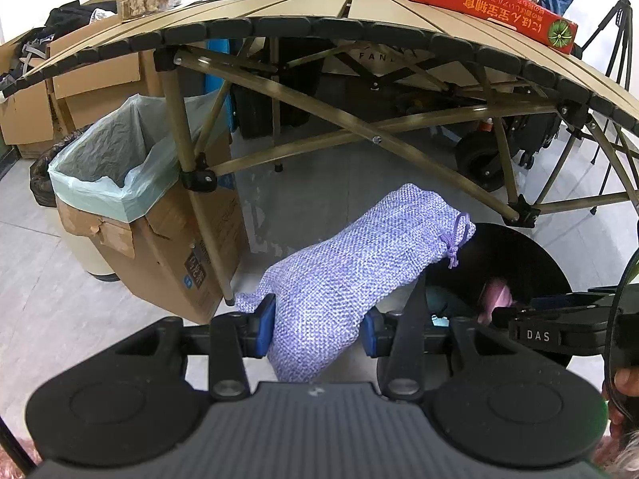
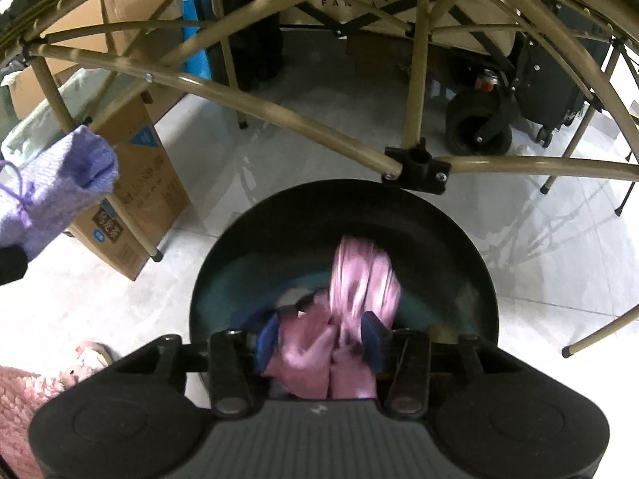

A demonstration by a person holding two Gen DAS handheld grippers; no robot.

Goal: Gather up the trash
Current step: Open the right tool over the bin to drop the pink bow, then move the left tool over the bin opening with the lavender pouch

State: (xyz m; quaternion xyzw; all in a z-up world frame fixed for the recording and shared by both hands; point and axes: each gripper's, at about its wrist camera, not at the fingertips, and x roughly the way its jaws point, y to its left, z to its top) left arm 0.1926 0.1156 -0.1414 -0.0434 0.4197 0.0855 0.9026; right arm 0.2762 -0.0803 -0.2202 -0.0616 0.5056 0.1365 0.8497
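Observation:
My left gripper (image 1: 319, 327) is shut on a purple woven drawstring pouch (image 1: 351, 263), which sticks out ahead of the blue pads above the floor. The pouch (image 2: 60, 187) also shows at the left edge of the right wrist view. My right gripper (image 2: 319, 335) hangs over a round black bin (image 2: 279, 215) under the table edge. A crumpled pink wrapper (image 2: 359, 279) lies loose between its parted blue pads, its upper part blurred above the bin's opening. The bin (image 1: 519, 247) and the pink wrapper (image 1: 497, 295) show at the right of the left wrist view.
A cardboard box lined with a pale green bag (image 1: 108, 167) stands left, against a folding table's leg (image 1: 179, 131). The table's crossed frame (image 2: 319, 127) spans overhead. A wheeled cart (image 1: 479, 159) and a tripod (image 1: 615, 40) stand behind. A pink slipper (image 2: 92, 355) is at lower left.

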